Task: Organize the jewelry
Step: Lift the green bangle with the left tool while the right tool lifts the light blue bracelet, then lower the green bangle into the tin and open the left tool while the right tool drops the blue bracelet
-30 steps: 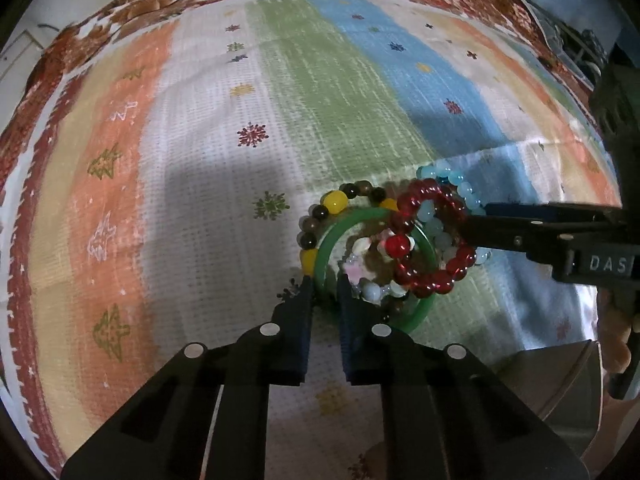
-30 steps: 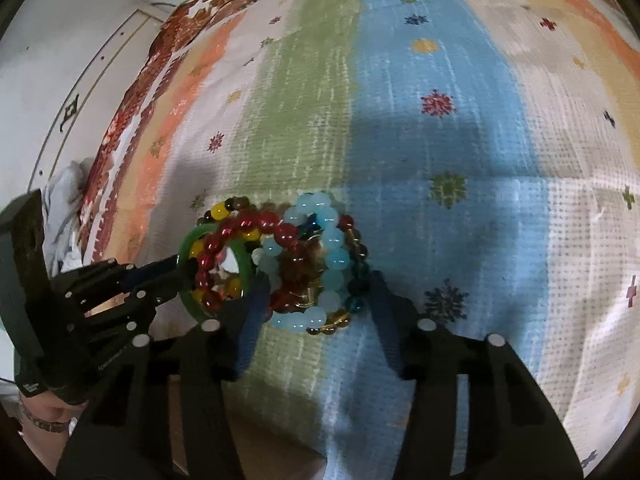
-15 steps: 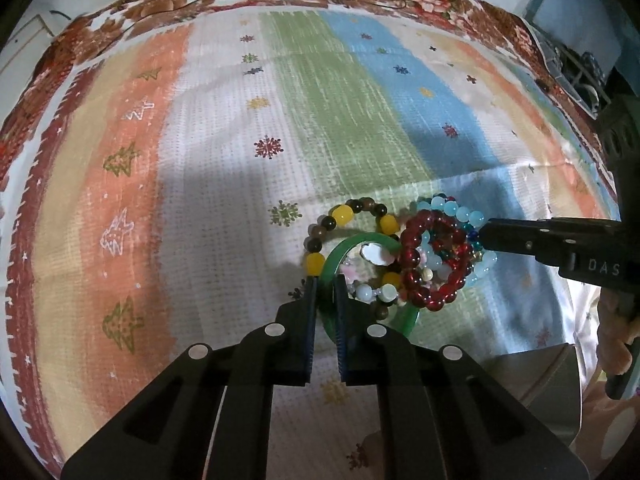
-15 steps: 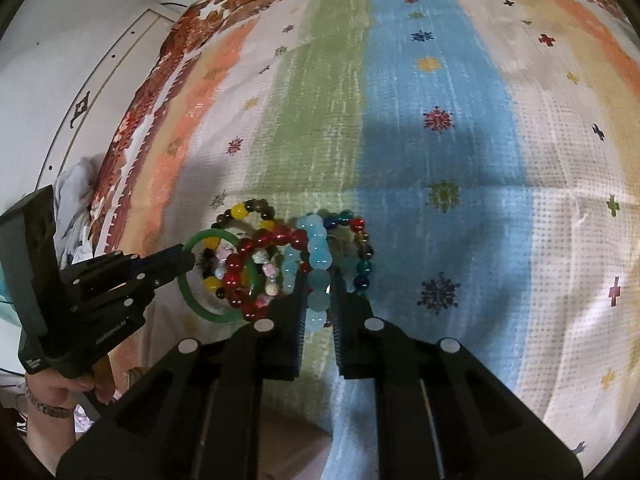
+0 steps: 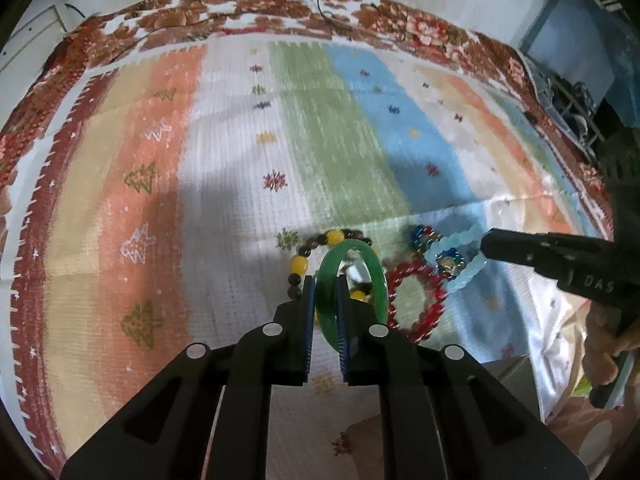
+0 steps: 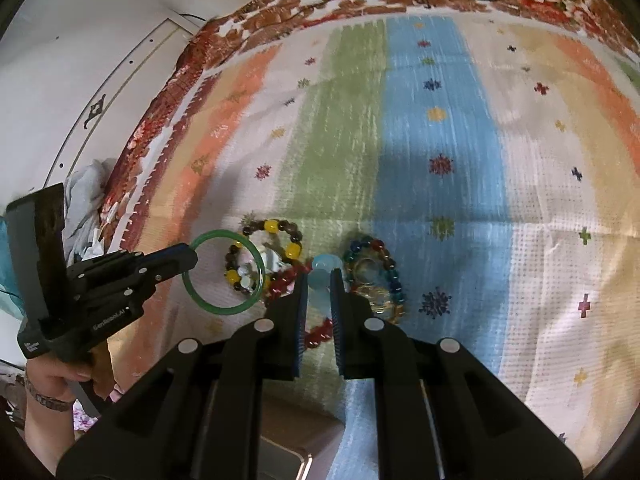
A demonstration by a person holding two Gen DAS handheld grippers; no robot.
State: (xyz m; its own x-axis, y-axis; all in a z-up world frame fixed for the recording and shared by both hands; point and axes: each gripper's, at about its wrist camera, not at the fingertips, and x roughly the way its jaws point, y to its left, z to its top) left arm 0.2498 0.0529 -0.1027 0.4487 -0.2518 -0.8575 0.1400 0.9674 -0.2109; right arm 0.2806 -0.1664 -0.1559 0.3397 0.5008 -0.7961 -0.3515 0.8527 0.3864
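1. Left gripper [image 5: 323, 296], black, two fingers with blue ribbed pads, nearest in the left wrist view: jaws narrow, clamped on the rim of the smooth green jade-like bangle [image 5: 374, 276]; the ring stands on edge between the pads, tilted, raised off the cloth
2. Right gripper [image 6: 319, 294], same build, nearest in the right wrist view: jaws narrow, pinching the strand of pale blue translucent round beads [image 6: 322, 270]; from the left wrist view that pale blue bracelet [image 5: 460, 260] hangs as a loop from the right gripper's tip
3. A hand [image 6: 52, 376] wearing a beaded wristband grips the left gripper's handle at the lower left of the right wrist view; fingers of the other hand [image 5: 600, 344] show at the right edge of the left wrist view
4. Dark red glossy bead bracelet [image 5: 418, 300] lies flat on the cloth just beyond both grippers, between the bangle and the pale blue loop; contact with either cannot be told
5. Brown and yellow round-bead bracelet [image 6: 266, 254] lies just behind the bangle, partly seen through the green ring; small white and pink pieces sit inside it, too small to identify
6. Bracelet of mixed dark blue, green, red and amber beads [image 6: 376, 276] lies just to the right of the right gripper's fingers, over a gold-toned round piece
7. All of it sits on a woven cloth with orange, white, green and blue stripes [image 5: 352, 128], scattered with small snowflake and tree motifs
8. Farthest: a red-brown floral border [image 5: 280, 20] rims the cloth; a thin dark cable lies across it
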